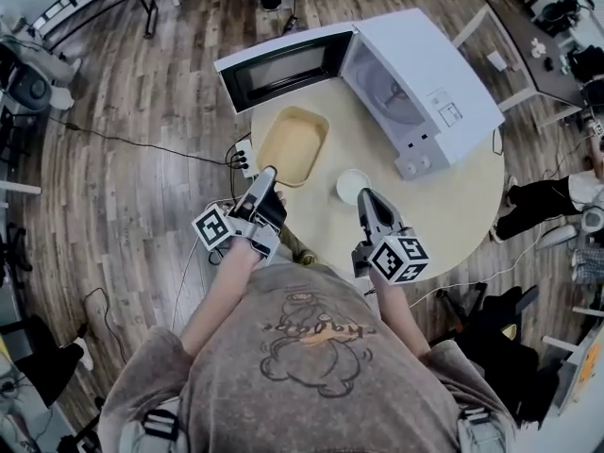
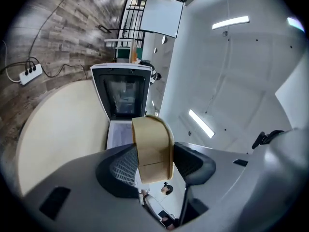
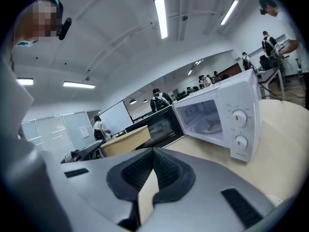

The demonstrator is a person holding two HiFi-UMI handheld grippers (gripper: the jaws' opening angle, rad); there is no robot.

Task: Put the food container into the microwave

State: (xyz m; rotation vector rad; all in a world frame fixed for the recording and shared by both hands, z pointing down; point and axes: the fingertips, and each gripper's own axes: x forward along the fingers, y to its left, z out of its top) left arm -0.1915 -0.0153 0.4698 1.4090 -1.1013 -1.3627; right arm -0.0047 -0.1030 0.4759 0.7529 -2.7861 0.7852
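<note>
A tan rectangular food container (image 1: 293, 144) rests on the round table (image 1: 453, 206) in front of the open white microwave (image 1: 425, 83). Its dark-windowed door (image 1: 283, 64) swings out to the left. My left gripper (image 1: 268, 174) is shut on the container's near rim. In the left gripper view the tan wall (image 2: 152, 149) sits pinched between the pads of that gripper (image 2: 154, 166), with the microwave door (image 2: 126, 91) beyond. My right gripper (image 1: 363, 196) hovers shut and holds nothing. The right gripper view shows its jaws (image 3: 153, 161) closed, the container (image 3: 126, 140) at left and the microwave (image 3: 227, 115) at right.
A small round white dish (image 1: 351, 185) lies on the table just beyond my right gripper's tip. A power strip (image 1: 243, 157) with cables hangs at the table's left edge. Wooden floor surrounds the table, and chairs and desks stand at the right.
</note>
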